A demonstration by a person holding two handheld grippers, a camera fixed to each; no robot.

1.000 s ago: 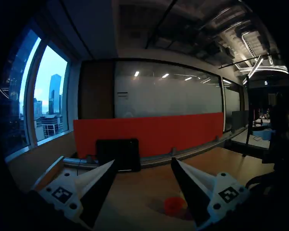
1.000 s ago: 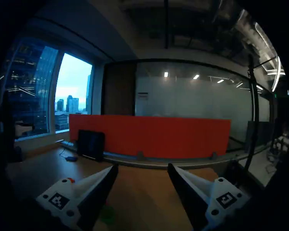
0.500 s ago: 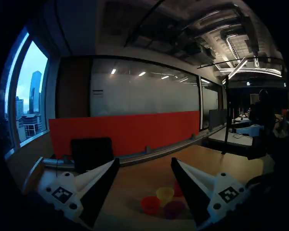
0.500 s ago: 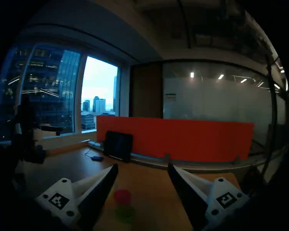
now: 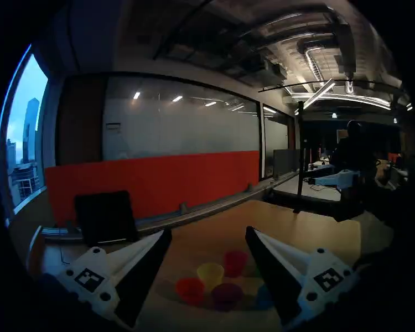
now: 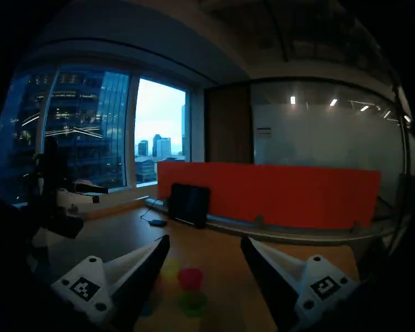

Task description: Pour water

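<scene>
Both views have swung and dipped since 1 s ago. Left gripper view then had one red cup at the bottom edge. Now a cluster of cups [image 5: 213,279] sits between the fingers: red cup [image 5: 190,289], yellow cup [image 5: 210,273], pink cup [image 5: 235,261], purple cup [image 5: 226,293], and a blue one half hidden by the right finger. Window [image 5: 19,149] has slid to the far left edge. Right gripper view had only a faint green cup. Now the green cup [image 6: 192,301] plus pink, yellow and blue ones show low between the fingers, and the window takes more of the left side. Left gripper [image 5: 207,229] wide open, holding nothing; right gripper [image 6: 205,238] same. Cups stand close together out on the desk [image 5: 307,227], bare wood all round them. Far desk edge runs along the orange partition [image 5: 152,177]; black screen [image 5: 105,216] stands against it, well apart from the cups
</scene>
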